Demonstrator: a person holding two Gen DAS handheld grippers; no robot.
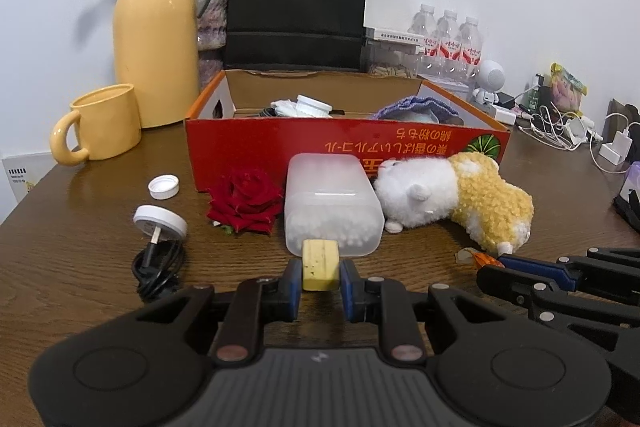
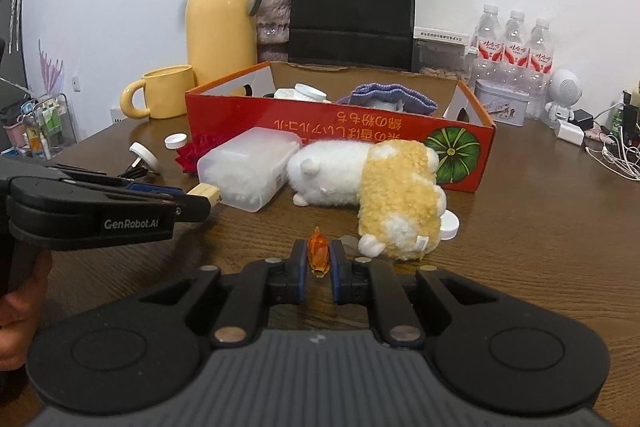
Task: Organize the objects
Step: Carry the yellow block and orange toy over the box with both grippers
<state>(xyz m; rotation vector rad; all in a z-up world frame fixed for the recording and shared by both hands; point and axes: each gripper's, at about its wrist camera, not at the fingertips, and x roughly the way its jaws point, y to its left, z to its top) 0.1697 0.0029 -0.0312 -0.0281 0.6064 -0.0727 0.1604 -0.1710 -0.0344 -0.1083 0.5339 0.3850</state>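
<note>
Jaws of our left gripper (image 1: pixel 320 273) pinch a yellow block (image 1: pixel 320 265), touching the near end of the clear cotton-swab case (image 1: pixel 331 205). Our right gripper (image 2: pixel 319 259) has its jaws narrowed on an orange wrapped candy (image 2: pixel 318 252), just near of the plush toy (image 2: pixel 376 183). Beyond both, on the wooden surface (image 2: pixel 540 227), sits the red cardboard box (image 1: pixel 344 147), with a red rose (image 1: pixel 245 201) left of the case.

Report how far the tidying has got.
Done: a white jar and purple cloth lie in the red box. In hand: the left tool grips a yellow block; the right tool grips an orange candy. Left: rose, swab box, plush, caps, charger.
</note>
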